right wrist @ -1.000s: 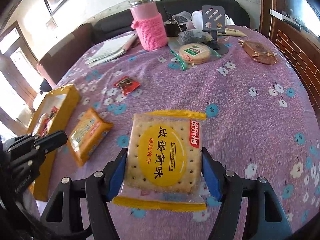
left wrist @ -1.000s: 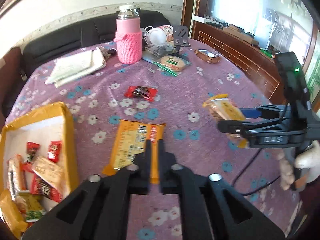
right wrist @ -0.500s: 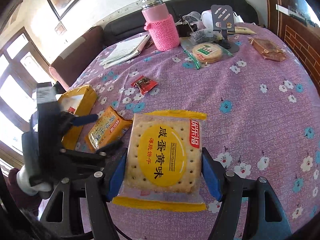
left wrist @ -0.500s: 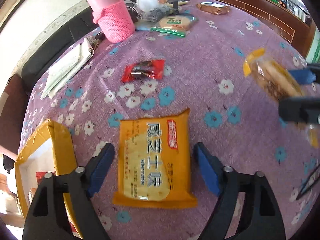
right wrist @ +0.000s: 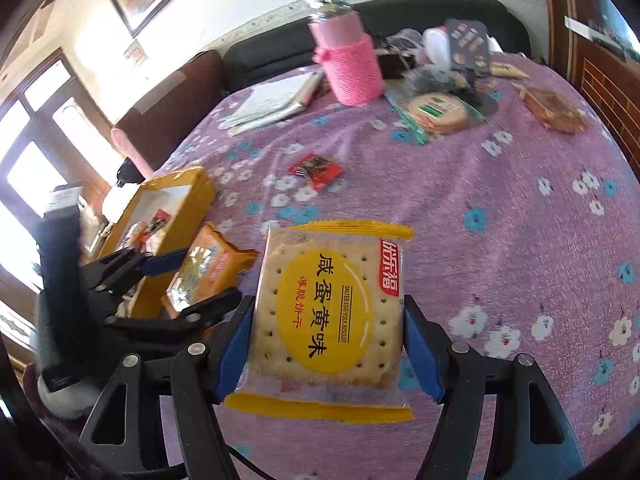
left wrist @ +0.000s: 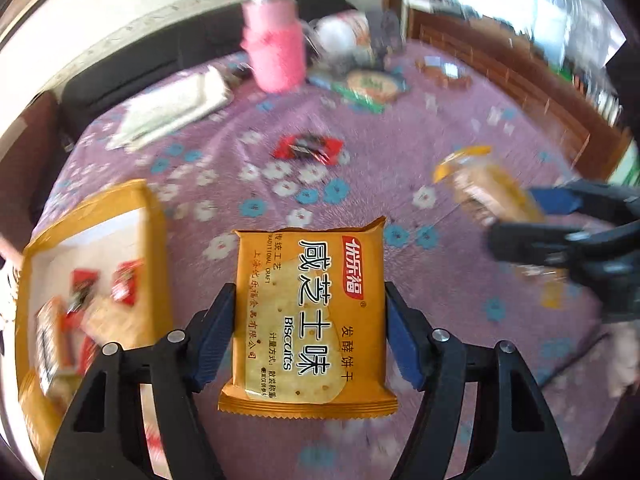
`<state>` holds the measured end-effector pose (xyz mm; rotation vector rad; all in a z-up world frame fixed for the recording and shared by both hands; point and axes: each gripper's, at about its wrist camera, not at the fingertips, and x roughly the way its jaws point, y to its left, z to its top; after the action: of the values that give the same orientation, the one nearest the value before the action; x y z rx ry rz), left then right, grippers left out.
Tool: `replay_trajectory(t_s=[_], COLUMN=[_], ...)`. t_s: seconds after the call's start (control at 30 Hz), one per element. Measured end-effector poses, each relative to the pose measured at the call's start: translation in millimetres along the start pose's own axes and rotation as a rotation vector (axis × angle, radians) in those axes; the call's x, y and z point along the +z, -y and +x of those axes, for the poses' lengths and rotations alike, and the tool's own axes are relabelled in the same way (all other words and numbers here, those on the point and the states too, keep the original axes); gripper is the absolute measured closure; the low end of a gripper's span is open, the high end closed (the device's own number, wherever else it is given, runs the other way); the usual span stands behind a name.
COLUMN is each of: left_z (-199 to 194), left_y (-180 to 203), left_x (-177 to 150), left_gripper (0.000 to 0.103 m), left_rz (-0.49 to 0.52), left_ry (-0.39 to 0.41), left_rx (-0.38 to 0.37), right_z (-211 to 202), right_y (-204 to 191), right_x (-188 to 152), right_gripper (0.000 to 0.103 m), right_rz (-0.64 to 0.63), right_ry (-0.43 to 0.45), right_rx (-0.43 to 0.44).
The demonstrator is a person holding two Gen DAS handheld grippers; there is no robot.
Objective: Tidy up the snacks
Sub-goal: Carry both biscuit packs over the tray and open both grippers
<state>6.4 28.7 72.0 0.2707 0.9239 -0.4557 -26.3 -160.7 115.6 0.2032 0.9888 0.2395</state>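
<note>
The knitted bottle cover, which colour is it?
Pink; the knitted bottle cover shows best in the right wrist view.

The near middle of the purple flowered tablecloth (right wrist: 500, 208) lies bare, giving open passage. On its left edge stands the open yellow cardboard box (left wrist: 154, 240), its walls raised and its floor partly filled with packets. A small red foil candy wrapper (right wrist: 317, 169) lies mid-table. Far back, a pink knitted-sleeve flask (right wrist: 352, 68), a folded white paper stack (right wrist: 272, 102) and a round clear-wrapped cracker pack (right wrist: 438, 112) crowd the way.
</note>
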Motion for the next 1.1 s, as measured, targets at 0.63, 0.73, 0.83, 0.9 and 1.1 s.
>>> replay_trajectory(t_s=[0.63,0.73,0.83,0.9,1.1], left_z=[-67,-57,-54,-55,-62], left_y=[-178,-185,-187,-189,-192], left_x=[-87,-89,-91,-95,-101], left_gripper=[0.033,0.033,0.033,0.033,0.032], left_rz=[-0.422,-0.438,-0.457,-0.469,-0.500], left_ry=[0.078,0.068,0.066,0.069,0.091], left_rx=[0.301,0.324,0.319,0.321,0.322], right_z=[111,142,162,171,166], right_y=[-236,-247,-252,-254,-252], right_x=[65,67,64,63,63], right_gripper=[0.033,0.033,0.033,0.032,0.030], right_rz=[-0.248,-0.252,-0.250,-0.252,-0.230], right_ry=[-0.099,-0.136,-0.154,-0.162,-0.136], right_rx=[0.194,0.168,0.143,0.154,0.168])
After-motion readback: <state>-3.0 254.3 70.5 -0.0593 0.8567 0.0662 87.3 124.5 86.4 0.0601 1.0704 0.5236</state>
